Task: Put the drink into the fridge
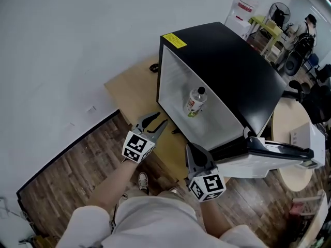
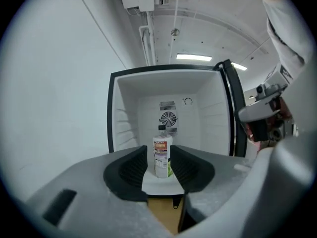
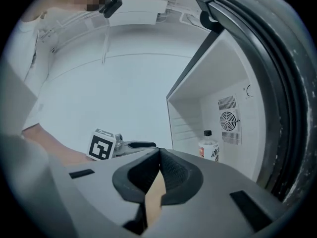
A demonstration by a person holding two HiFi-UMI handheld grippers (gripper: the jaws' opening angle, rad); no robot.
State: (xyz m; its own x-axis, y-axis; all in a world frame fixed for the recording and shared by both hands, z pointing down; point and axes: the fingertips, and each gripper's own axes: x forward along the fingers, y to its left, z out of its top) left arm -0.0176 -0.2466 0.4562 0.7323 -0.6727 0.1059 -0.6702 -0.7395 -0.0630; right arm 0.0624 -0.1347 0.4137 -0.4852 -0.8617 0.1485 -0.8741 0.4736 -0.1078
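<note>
A clear drink bottle with a black cap and a red and green label stands upright on the white floor of the open black mini fridge. The left gripper view shows the bottle deep in the fridge, framed by the gap between the jaws. My left gripper hovers outside the fridge opening, its jaws apart with nothing between them. My right gripper is lower, near the fridge door, with its jaws together and nothing held. In the right gripper view the bottle and the left gripper both show.
The fridge sits on a low wooden board against a white wall. Its door hangs open to the right. A round table with a white box, plus chairs and a fan, stand at the right. The person's legs fill the bottom of the head view.
</note>
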